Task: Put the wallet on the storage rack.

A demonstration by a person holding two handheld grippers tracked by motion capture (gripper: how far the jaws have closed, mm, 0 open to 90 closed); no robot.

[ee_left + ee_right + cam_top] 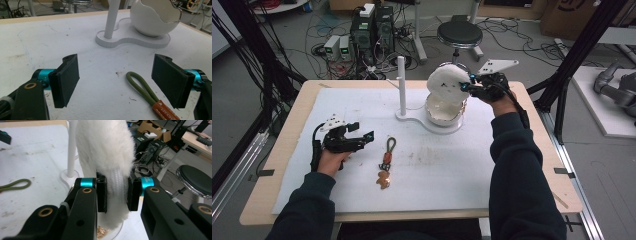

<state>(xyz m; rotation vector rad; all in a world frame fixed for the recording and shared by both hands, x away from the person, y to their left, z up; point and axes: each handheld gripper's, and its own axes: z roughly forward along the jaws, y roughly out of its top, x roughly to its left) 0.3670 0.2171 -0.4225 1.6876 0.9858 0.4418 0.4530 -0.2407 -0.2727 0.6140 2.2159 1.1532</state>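
Nearest the person, the left gripper (362, 136) rests low over the white table pad (452, 170), its jaws standing wide apart with nothing between them. Just beside it lies a keychain (386, 162): an olive-green cord loop (138, 83), round and woven, bound by an orange-brown leather tab (165, 112) with stamped lettering, and a small copper-coloured charm (383, 179) at its near end.

Farther off, the right gripper (117, 192) is closed on a fluffy white lid (106, 150), its black pads pressing either side of a ribbed, woven white strip on the lid's edge. The lid is a domed piece covered in short, dense plush. In the high view it (447, 82) is held tilted in the air just above and to the left of an egg-shaped white bowl (443, 111).

The bowl is smooth and glossy, with a jagged, cracked-shell rim (160, 18). It stands on a flat white base (140, 41) with rounded lobes, beside a slim upright white post (401, 85).

The pad is matte, scuffed and stained with faint brown marks, and it lies on a pale wooden tabletop (287, 150). Beyond it are a grey floor, tangled cables, computer towers (372, 30) and a round black stool (459, 34).
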